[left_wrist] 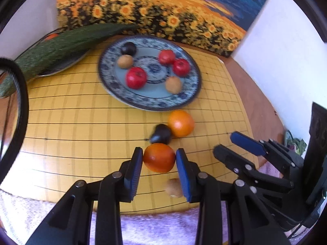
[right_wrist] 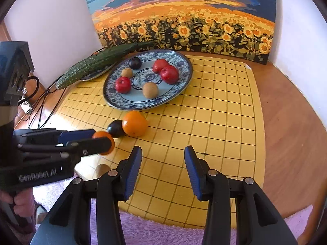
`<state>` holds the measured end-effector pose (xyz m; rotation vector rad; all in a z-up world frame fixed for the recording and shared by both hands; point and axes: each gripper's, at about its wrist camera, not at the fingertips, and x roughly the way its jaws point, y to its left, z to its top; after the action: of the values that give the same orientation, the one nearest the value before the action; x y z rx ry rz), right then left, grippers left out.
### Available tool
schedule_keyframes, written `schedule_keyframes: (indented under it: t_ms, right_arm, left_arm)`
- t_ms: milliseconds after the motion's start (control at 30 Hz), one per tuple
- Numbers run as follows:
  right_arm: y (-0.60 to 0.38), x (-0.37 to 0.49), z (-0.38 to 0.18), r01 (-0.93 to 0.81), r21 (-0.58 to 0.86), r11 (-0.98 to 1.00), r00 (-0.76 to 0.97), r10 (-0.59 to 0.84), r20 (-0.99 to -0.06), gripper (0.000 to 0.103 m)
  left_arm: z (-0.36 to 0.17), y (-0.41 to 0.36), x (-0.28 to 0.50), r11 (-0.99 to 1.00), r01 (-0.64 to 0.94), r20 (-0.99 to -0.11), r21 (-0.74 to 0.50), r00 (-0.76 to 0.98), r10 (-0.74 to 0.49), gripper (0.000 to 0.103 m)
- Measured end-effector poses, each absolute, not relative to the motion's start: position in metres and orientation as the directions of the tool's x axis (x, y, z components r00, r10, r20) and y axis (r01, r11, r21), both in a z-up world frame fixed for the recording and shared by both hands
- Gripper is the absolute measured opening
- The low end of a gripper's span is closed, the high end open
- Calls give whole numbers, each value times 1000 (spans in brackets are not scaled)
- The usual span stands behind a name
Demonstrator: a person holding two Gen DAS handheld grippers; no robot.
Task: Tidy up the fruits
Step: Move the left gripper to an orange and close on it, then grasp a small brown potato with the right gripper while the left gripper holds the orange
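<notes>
Blue-and-white patterned ceramic plate (right_wrist: pixel 184 65): sits on the yellow gridded board (right_wrist: pixel 224 112); holds six fruits.
Plate contents: three red round apples, at 7 o'clock (right_wrist: pixel 123 84) and a touching pair at 2 o'clock (right_wrist: pixel 169 74); two brown fuzzy kiwis, at 5 o'clock (right_wrist: pixel 150 90) and 10 o'clock (right_wrist: pixel 127 72); one dark purple plum (right_wrist: pixel 135 62) at 11 o'clock.
Second dish (right_wrist: pixel 96 75): at 9 o'clock of the plate, mostly hidden under a long green bumpy cucumber (right_wrist: pixel 96 62); contents cannot be made out.
Loose on board, count: one bright orange round fruit (right_wrist: pixel 134 123) just off the plate's 6 o'clock rim, touching a second dark plum (right_wrist: pixel 115 128); one brown kiwi (left_wrist: pixel 173 187), blurred, near the board's front edge.
Left gripper (left_wrist: pixel 159 157): pads pressed on both sides of a deep-orange round fruit (left_wrist: pixel 159 157), at 6 o'clock of the loose plum.
Right gripper (right_wrist: pixel 163 170): fingers spread apart, nothing between them, pointing toward 12 o'clock above the board.
Person's hand (right_wrist: pixel 22 202): wraps the left gripper's handle.
Backdrop: sunflower-field painting (right_wrist: pixel 184 20) leaning on the wall.
</notes>
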<state>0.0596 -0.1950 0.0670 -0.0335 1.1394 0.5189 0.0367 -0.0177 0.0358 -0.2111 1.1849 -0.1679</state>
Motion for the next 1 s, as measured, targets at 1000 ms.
schedule_keyframes:
  t_ms: [1000]
  right_arm:
    - [-137, 14, 57, -543, 254, 800, 198, 416, -888, 41]
  left_arm:
    - [33, 35, -1, 967, -122, -901, -223, 406, -156, 35]
